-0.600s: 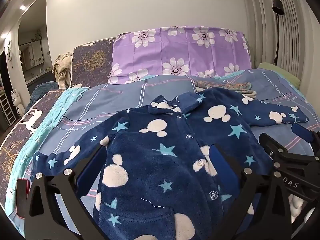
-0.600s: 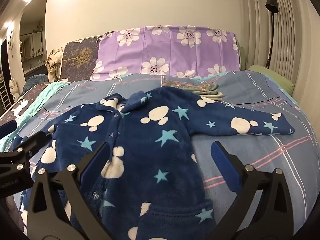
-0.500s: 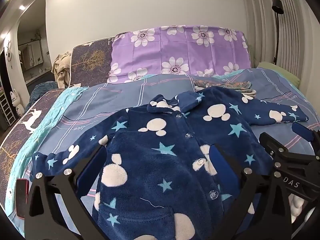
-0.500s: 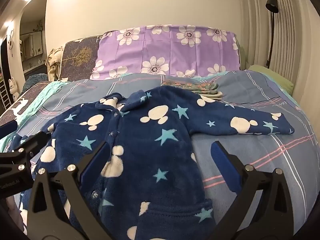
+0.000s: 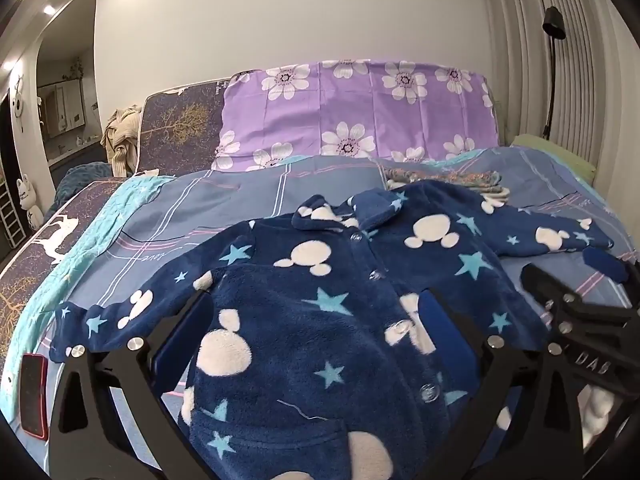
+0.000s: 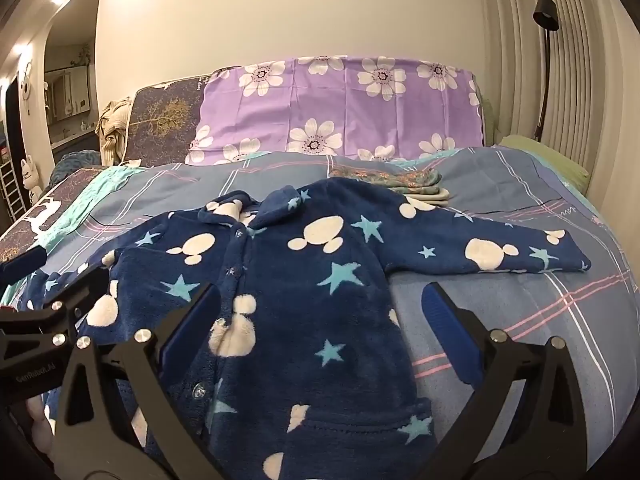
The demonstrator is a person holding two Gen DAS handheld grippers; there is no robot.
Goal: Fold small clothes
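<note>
A small navy fleece jacket [image 5: 320, 312] with white mouse heads and light blue stars lies front up on the bed, buttoned, both sleeves spread out sideways; it also shows in the right wrist view [image 6: 304, 288]. My left gripper [image 5: 316, 332] is open and empty, hovering over the jacket's left half near the hem. My right gripper [image 6: 320, 320] is open and empty over the jacket's right side, one finger above the fabric and one above the sheet. The right gripper also shows at the right edge of the left wrist view [image 5: 576, 304].
The bed has a blue striped sheet [image 6: 520, 320]. A folded floral garment [image 6: 392, 182] lies behind the jacket's collar. A purple flowered pillow [image 6: 340, 108] stands at the headboard. A red-edged phone [image 5: 33, 396] lies at the bed's left edge. A black lamp [image 6: 544, 8] stands at right.
Both grippers have drifted very slightly; the jacket lies as before and both grippers stay open.
</note>
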